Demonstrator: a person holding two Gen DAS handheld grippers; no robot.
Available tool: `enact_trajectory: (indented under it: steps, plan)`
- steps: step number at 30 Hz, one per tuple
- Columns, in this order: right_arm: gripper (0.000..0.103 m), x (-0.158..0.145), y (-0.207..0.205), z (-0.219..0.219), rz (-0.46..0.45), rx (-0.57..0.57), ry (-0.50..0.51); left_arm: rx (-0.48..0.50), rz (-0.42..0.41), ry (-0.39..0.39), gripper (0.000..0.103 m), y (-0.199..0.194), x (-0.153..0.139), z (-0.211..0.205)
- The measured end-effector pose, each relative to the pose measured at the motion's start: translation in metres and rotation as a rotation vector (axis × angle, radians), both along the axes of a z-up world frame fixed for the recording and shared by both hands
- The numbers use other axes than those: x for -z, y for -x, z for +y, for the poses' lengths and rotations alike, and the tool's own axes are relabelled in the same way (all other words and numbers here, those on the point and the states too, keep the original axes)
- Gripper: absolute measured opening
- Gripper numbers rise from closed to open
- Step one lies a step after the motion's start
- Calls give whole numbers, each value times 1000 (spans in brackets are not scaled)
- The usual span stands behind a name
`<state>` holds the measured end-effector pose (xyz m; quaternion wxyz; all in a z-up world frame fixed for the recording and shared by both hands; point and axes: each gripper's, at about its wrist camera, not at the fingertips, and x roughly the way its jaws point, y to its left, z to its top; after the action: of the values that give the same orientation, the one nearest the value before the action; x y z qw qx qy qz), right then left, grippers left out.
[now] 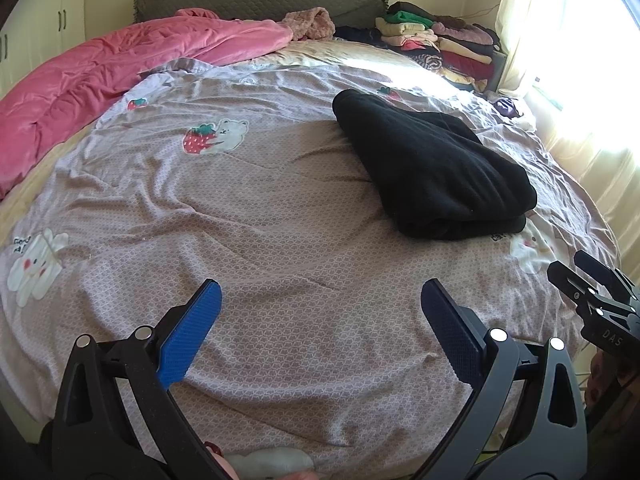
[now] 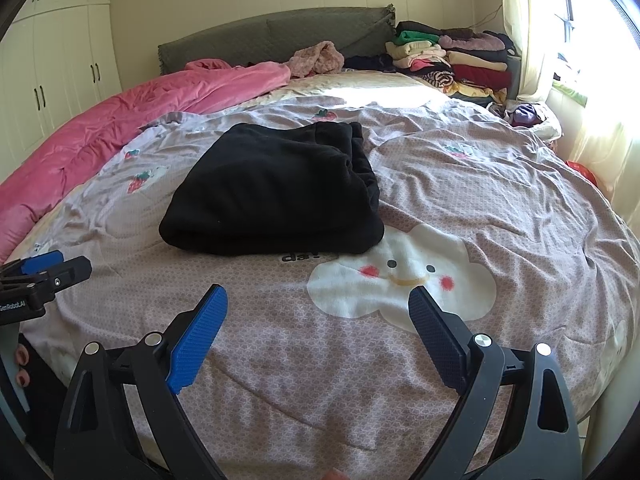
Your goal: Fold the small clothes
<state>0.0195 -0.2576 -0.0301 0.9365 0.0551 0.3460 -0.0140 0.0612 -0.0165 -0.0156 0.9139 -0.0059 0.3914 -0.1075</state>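
Right wrist view: a folded black garment [image 2: 276, 192] lies on the mauve bedspread [image 2: 500, 208], stacked clothes [image 2: 452, 56] at one o'clock. Left gripper [image 1: 320, 336] and right gripper [image 2: 318, 332] both gape wide, empty.

Legible markings: three items.
"DAS" in pale letters on the black body of the right gripper [image 1: 600, 300]; "GenRobot.AI" on the body of the left gripper [image 2: 44, 276]; black letters "da", partly hidden, printed on the bedsheet [image 2: 500, 208] just beside the cloud print [image 2: 400, 276], against the folded black garment [image 2: 276, 196].
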Motion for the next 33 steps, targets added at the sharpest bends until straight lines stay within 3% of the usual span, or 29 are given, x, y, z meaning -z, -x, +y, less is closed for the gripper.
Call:
enact_trajectory:
  steps: [33]
  plan:
    - [91, 3, -2, 2, 9, 3, 3, 3, 0, 5, 94, 1, 0, 2]
